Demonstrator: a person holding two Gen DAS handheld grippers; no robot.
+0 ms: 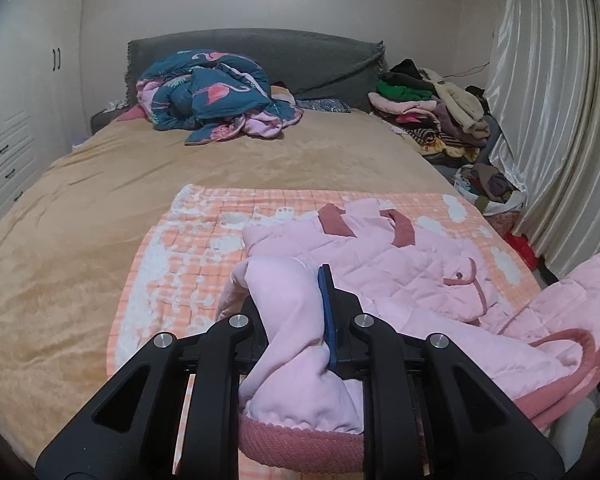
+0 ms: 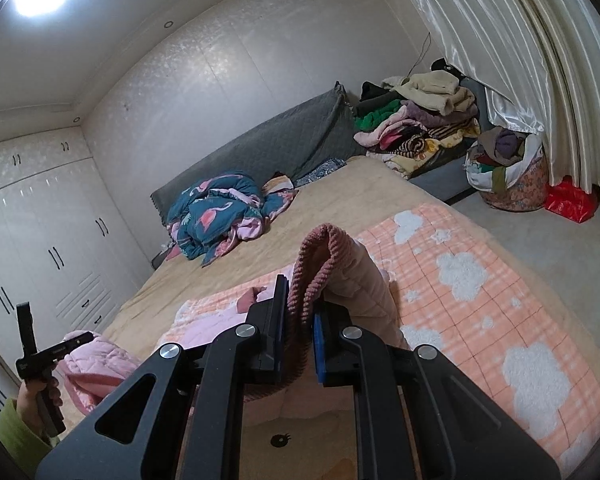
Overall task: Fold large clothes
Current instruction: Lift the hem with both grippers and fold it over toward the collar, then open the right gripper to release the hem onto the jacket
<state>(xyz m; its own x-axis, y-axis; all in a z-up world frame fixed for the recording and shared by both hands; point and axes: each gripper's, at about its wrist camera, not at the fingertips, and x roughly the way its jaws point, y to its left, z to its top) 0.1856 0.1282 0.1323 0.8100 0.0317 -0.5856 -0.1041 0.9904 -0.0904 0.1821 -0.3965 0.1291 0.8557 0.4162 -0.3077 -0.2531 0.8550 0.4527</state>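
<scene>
A pink quilted jacket (image 1: 384, 264) with dark pink ribbed trim lies on an orange-and-white checked blanket (image 1: 188, 248) on the bed. My left gripper (image 1: 296, 300) is shut on a bunch of the jacket's pale pink lining near its ribbed hem (image 1: 300, 436). My right gripper (image 2: 300, 312) is shut on the jacket's ribbed hem (image 2: 316, 256) and holds it up above the blanket (image 2: 480, 280). The left gripper also shows in the right wrist view (image 2: 76, 338), held in a hand at the lower left with pink fabric in it.
A tan bedspread (image 1: 100, 208) covers the bed. A bundled blue flamingo quilt (image 1: 212, 96) lies by the grey headboard (image 1: 292, 56). A pile of clothes (image 1: 428, 116) sits at the bed's right, with a full basket (image 2: 508, 168) and red bag (image 2: 568, 196) by the curtain. White wardrobes (image 2: 48, 248) stand left.
</scene>
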